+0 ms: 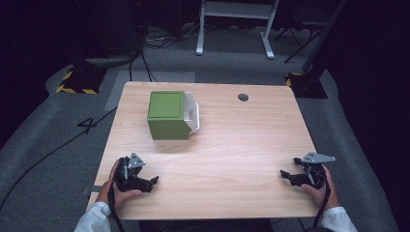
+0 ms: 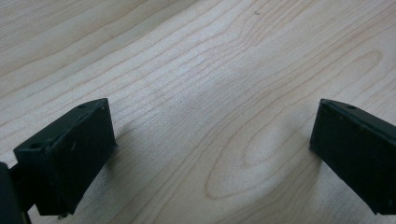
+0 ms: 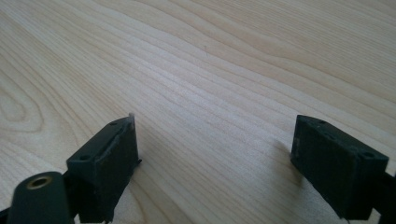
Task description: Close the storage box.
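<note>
- Desk [image 1: 232, 145]: light wood top with visible grain, rectangular, standing on grey carpet; a small round dark grommet [image 1: 243, 97] sits near its far edge, right of centre
- Green box [image 1: 167, 116]: cube-shaped, matt green, resting on the far left part of the desk, well apart from both grippers
- White container [image 1: 193, 112]: pale plastic piece touching the right side of the green box, its rim partly past the box's edge; what kind of container it is cannot be told
- Left gripper [image 1: 153, 181]: black, held in the person's left hand [image 1: 118, 191] at the near left of the desk, a grey three-cornered plate on top, jaws pointing right; in the left gripper view the two jaws stand wide apart over bare wood, nothing between them
- Right gripper [image 1: 284, 174]: black, held in the person's right hand [image 1: 319, 191] at the near right of the desk, a grey plate on top, jaws pointing left toward the other gripper; in the right gripper view its jaws are spread wide, bare wood between them
- Sleeves: white cuffs at both wrists at the bottom edge of the high view
- Floor: grey carpet with cables, yellow-and-black striped tape at far left, white frame legs beyond the desk
</note>
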Demonstrator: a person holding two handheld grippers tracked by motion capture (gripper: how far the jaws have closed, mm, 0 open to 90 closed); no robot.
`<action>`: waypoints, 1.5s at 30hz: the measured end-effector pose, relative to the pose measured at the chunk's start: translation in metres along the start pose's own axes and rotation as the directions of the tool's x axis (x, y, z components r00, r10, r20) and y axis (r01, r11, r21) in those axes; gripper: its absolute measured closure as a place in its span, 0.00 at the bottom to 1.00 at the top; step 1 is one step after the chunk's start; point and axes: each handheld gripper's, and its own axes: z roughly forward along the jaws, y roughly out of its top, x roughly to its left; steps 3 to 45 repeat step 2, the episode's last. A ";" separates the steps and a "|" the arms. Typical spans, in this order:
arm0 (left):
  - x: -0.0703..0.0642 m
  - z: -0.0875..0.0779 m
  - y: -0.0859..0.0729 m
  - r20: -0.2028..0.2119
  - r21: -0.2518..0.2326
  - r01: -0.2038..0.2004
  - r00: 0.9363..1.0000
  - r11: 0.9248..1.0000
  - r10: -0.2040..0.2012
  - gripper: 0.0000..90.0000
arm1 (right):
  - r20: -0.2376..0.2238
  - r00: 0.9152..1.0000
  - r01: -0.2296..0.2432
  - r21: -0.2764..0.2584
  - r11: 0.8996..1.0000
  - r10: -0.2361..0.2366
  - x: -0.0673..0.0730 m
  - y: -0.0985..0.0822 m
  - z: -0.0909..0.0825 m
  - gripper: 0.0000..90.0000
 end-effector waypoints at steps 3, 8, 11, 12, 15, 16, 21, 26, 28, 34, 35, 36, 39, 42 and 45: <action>0.000 0.000 0.000 -0.002 -0.001 0.003 1.000 1.000 -0.003 0.00 | 0.000 1.000 0.000 0.000 1.000 0.000 0.000 0.000 0.000 0.16; 0.000 0.000 0.000 -0.002 -0.001 0.003 1.000 1.000 -0.003 0.00 | 0.000 1.000 0.000 0.000 1.000 0.000 0.000 0.000 0.000 0.16; 0.000 0.000 0.000 -0.002 -0.001 0.003 1.000 1.000 -0.003 0.00 | 0.000 1.000 0.000 0.000 1.000 0.000 0.000 0.000 0.000 0.16; 0.000 0.000 0.000 -0.002 -0.001 0.003 1.000 1.000 -0.003 0.00 | 0.000 1.000 0.000 0.000 1.000 0.000 0.000 0.000 0.000 0.16; 0.000 0.000 0.000 -0.002 -0.001 0.003 1.000 1.000 -0.003 0.00 | 0.000 1.000 0.000 0.000 1.000 0.000 0.000 0.000 0.000 0.16; 0.000 0.000 0.000 -0.002 -0.001 0.003 1.000 1.000 -0.003 0.00 | 0.000 1.000 0.000 0.000 1.000 0.000 0.000 0.000 0.000 0.16; 0.000 0.000 0.000 -0.002 -0.001 0.003 1.000 1.000 -0.003 0.00 | 0.000 1.000 0.000 0.000 1.000 0.000 0.000 0.000 0.000 0.16; 0.000 0.000 0.000 -0.002 -0.001 0.003 1.000 1.000 -0.003 0.00 | 0.000 1.000 0.000 0.000 1.000 0.000 0.000 0.000 0.000 0.16; 0.000 0.000 0.000 -0.002 -0.001 0.003 1.000 1.000 -0.003 0.00 | 0.000 1.000 0.000 0.000 1.000 0.000 0.000 0.000 0.000 0.16; 0.000 0.000 0.000 -0.002 -0.001 0.003 1.000 1.000 -0.003 0.00 | 0.000 1.000 0.000 0.000 1.000 0.000 0.000 0.000 0.000 0.16; 0.000 0.000 0.000 -0.002 -0.001 0.003 1.000 1.000 -0.003 0.00 | 0.000 1.000 0.000 0.000 1.000 0.000 0.000 0.000 0.000 0.16; 0.000 0.000 0.000 -0.002 -0.001 0.003 1.000 1.000 -0.003 0.00 | 0.000 1.000 0.000 0.000 1.000 0.000 0.000 0.000 0.000 0.16; 0.000 0.000 0.000 -0.002 -0.001 0.003 1.000 1.000 -0.003 0.00 | 0.000 1.000 0.000 0.000 1.000 0.000 0.000 0.000 0.000 0.16; 0.000 0.000 0.000 -0.002 -0.001 0.003 1.000 1.000 -0.003 0.00 | 0.000 1.000 0.000 0.000 1.000 0.000 0.000 0.000 0.000 0.16; 0.000 0.000 0.000 -0.002 -0.001 0.003 1.000 1.000 -0.003 0.00 | 0.000 1.000 0.000 0.000 1.000 0.000 0.000 0.000 0.000 0.16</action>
